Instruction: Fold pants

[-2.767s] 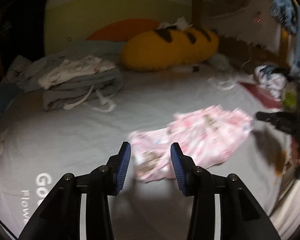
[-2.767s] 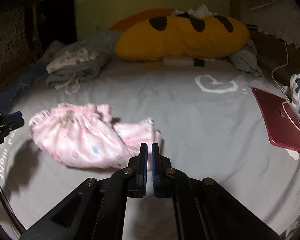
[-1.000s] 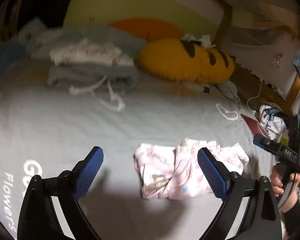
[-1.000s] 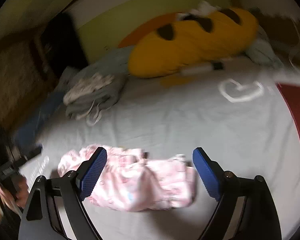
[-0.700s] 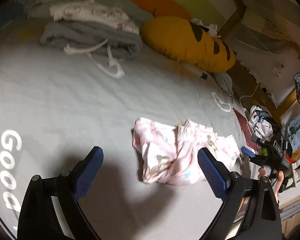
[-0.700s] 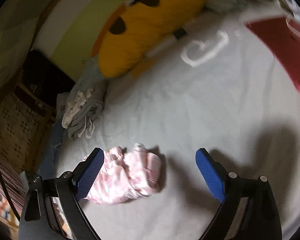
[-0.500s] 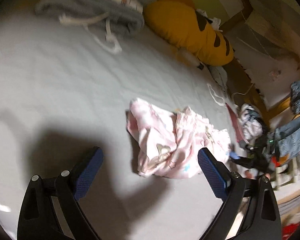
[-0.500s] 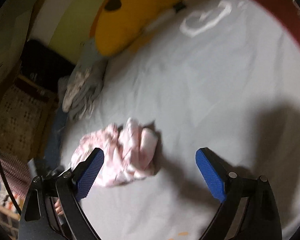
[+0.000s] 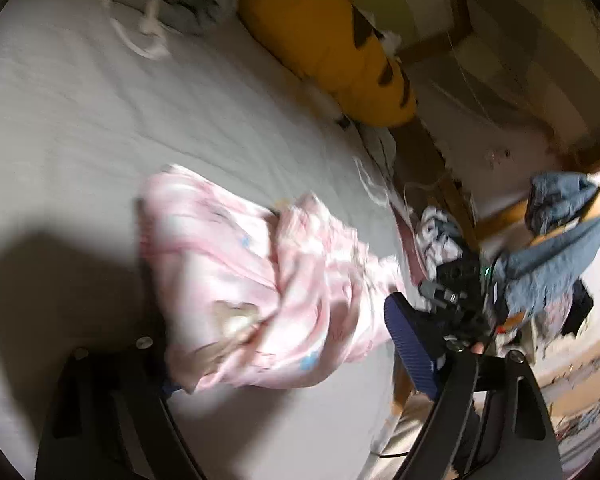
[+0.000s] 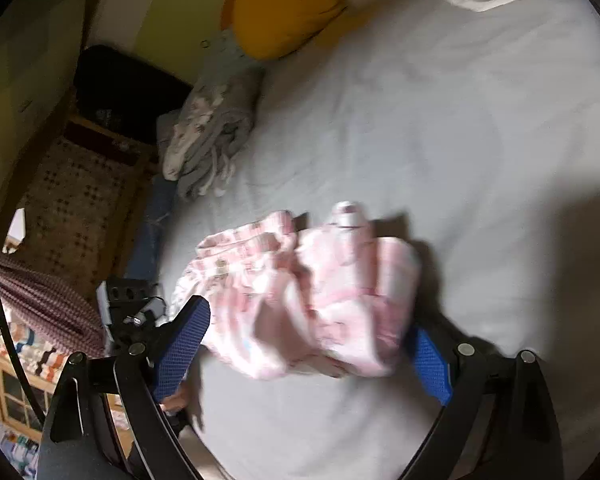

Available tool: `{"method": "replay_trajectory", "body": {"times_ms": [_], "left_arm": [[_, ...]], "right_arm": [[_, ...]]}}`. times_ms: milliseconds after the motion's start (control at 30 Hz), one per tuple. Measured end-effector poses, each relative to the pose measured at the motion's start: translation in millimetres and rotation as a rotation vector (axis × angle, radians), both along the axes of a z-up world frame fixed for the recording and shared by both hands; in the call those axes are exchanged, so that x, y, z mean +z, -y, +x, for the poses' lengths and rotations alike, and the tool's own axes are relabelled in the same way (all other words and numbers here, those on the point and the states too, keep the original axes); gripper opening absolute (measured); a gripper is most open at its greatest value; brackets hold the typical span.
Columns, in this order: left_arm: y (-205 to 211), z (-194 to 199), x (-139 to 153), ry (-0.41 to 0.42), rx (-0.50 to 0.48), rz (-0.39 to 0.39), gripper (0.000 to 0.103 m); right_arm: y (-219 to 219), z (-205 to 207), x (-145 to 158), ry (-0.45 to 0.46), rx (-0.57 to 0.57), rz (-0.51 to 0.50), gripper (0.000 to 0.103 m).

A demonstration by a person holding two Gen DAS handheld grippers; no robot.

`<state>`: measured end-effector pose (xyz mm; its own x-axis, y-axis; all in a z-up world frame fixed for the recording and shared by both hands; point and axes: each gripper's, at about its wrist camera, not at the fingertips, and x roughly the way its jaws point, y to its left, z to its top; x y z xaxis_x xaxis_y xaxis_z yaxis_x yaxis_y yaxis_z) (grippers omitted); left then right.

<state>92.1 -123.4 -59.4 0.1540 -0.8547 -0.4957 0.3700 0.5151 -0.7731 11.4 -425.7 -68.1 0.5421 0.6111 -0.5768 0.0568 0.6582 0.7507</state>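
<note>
Closing both wide tools, left tool [image 9: 284, 360] and right tool [image 10: 304, 344], we're aiming for the pink pants [image 9: 260, 280] edges, not the bunched middle.

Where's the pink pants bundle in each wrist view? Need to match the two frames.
Left wrist: pink pants sit low centre, crumpled on the grey sheet, reaching down between the claw's fingers.
Right wrist: pink pants sit centre, just above and between the blue pads.
Shared landmark: the yellow spotted pillow, upper centre in the left view, top edge left of centre in the right view.
</note>
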Motion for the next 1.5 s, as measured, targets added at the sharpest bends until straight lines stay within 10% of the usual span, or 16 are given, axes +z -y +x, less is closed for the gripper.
{"method": "replay_trajectory", "body": {"times_ms": [200, 433, 900, 1500], "left_arm": [[3.1, 0.7, -7.2, 0.036, 0.052, 0.021, 0.038], [-1.6, -1.7, -7.9, 0.066, 0.087, 0.012, 0.027], [0.7, -56.9, 70.4, 0.582, 0.159, 0.222, 0.025], [-31.7, -55.5, 165.8, 0.843, 0.234, 0.364, 0.026]], "right_arm": [[-20.6, 10.0, -3.3, -0.008, -0.018, -0.076, 0.062], [-26.2, 14.1, -1.3, 0.016, -0.035, -0.127, 0.021], [-69.2, -14.4, 63.7, 0.292, 0.006, -0.400, 0.020], [-139.4, 2.2, 166.8, 0.546, 0.009, -0.520, 0.020]]}}
